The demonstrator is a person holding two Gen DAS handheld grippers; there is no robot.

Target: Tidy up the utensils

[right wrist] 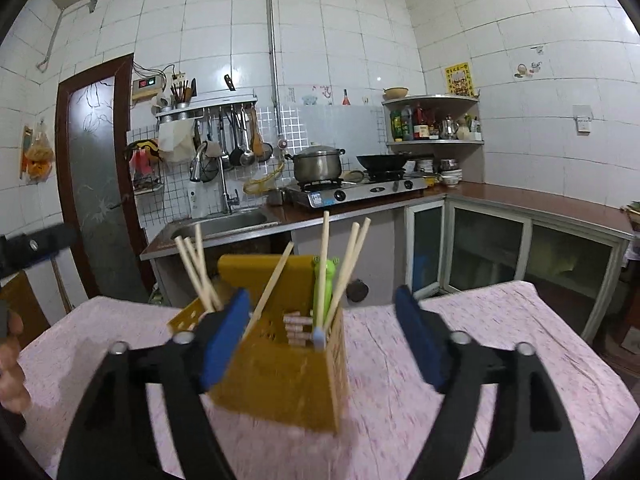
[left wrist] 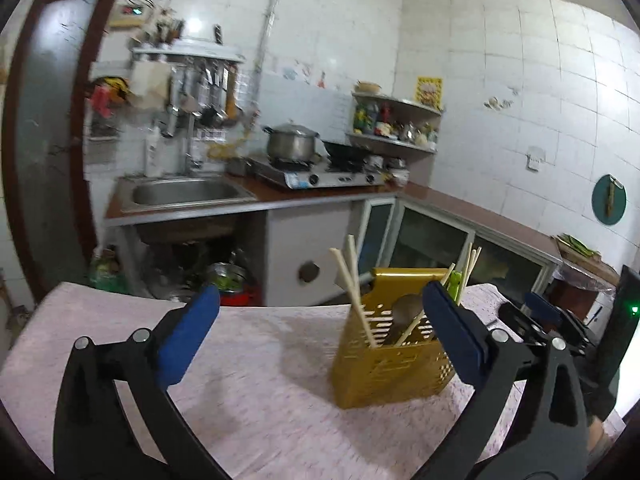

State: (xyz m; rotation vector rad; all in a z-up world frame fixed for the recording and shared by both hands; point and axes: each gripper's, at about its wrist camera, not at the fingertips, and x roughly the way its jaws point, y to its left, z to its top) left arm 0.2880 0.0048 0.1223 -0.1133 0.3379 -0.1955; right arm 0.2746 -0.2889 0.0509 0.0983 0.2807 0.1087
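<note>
You're working over a pink mottled tablecloth (right wrist: 460, 344) that looks like soft, matt cloth. The yellow utensil holder (right wrist: 280, 380) looks like smooth perforated plastic with a slight sheen. The chopsticks (right wrist: 336, 280) in it appear pale, matt wood. Your gripper fingers (left wrist: 454, 330) carry matt blue pads on black, faintly glossy plastic arms.

black gripper (right wrist: 320, 332) arms, blue pads (silver rivets)
</note>
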